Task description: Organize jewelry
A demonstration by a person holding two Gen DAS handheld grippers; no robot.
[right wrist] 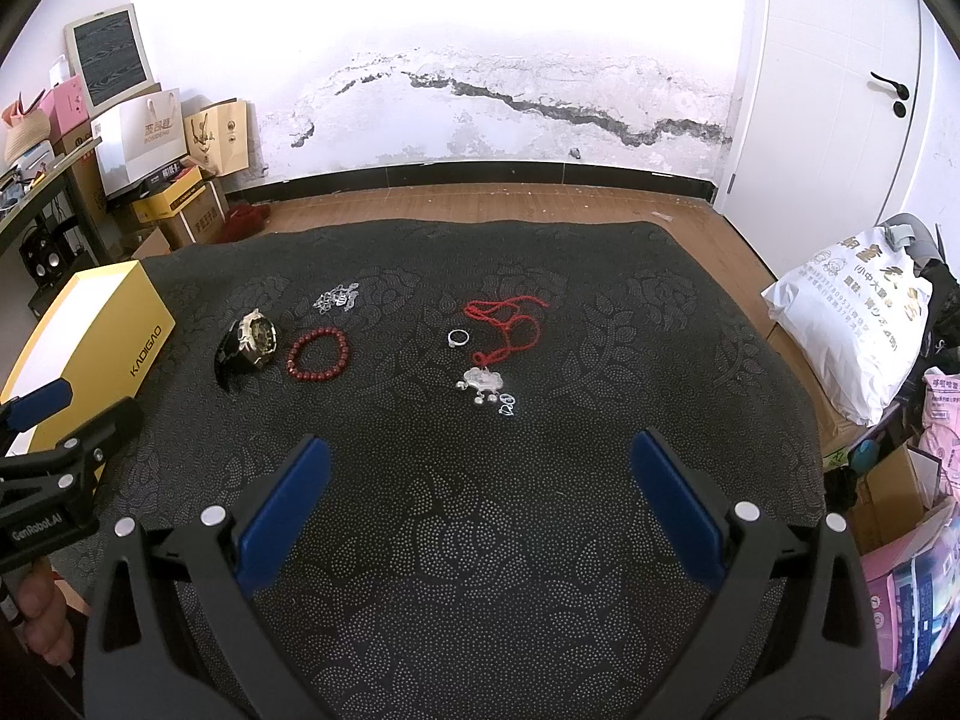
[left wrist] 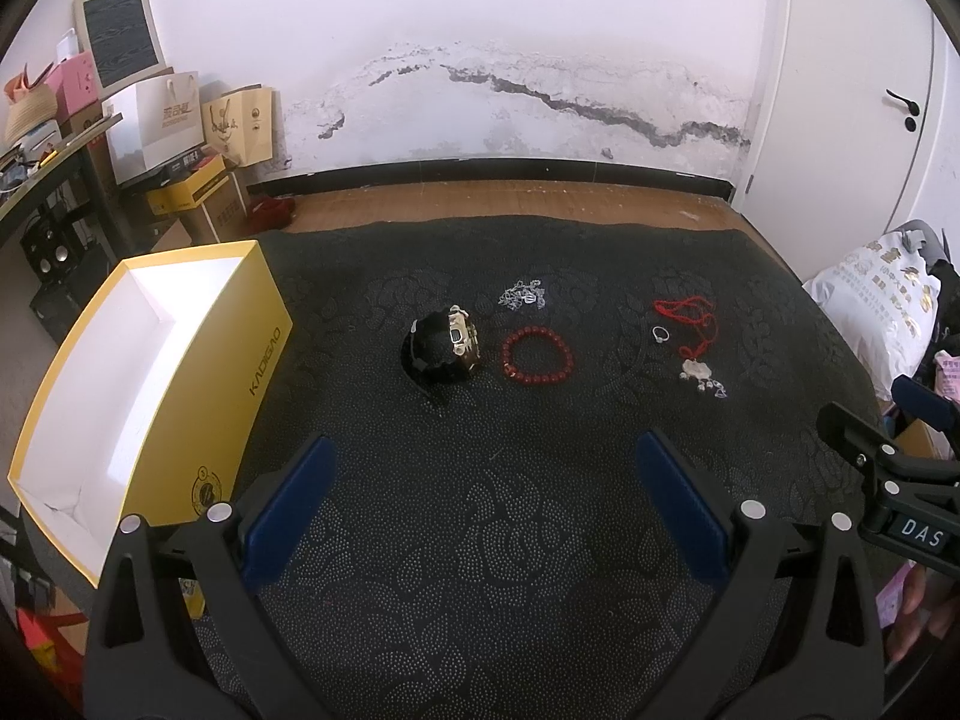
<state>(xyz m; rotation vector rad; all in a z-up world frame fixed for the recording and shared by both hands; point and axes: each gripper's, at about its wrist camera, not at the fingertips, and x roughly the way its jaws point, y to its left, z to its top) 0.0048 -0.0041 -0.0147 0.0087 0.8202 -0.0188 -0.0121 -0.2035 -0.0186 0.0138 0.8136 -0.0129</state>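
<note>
On a dark patterned cloth (left wrist: 480, 540) lie a black and gold watch (left wrist: 447, 342), a red bead bracelet (left wrist: 537, 354), a silver chain (left wrist: 522, 295), a small silver ring (left wrist: 660, 333) and a red cord necklace with a silver pendant (left wrist: 696, 348). An open yellow box (left wrist: 150, 384) with a white inside stands at the left. My left gripper (left wrist: 486, 462) is open and empty, short of the watch and bracelet. My right gripper (right wrist: 480, 462) is open and empty, just short of the pendant (right wrist: 483, 381) and ring (right wrist: 458, 336).
The cloth (right wrist: 480, 540) covers a low surface with wood floor (left wrist: 510, 204) behind it. Boxes and paper bags (left wrist: 174, 132) are stacked at the far left. A white printed sack (right wrist: 852, 324) lies at the right, and a white door (right wrist: 840, 90) stands beyond.
</note>
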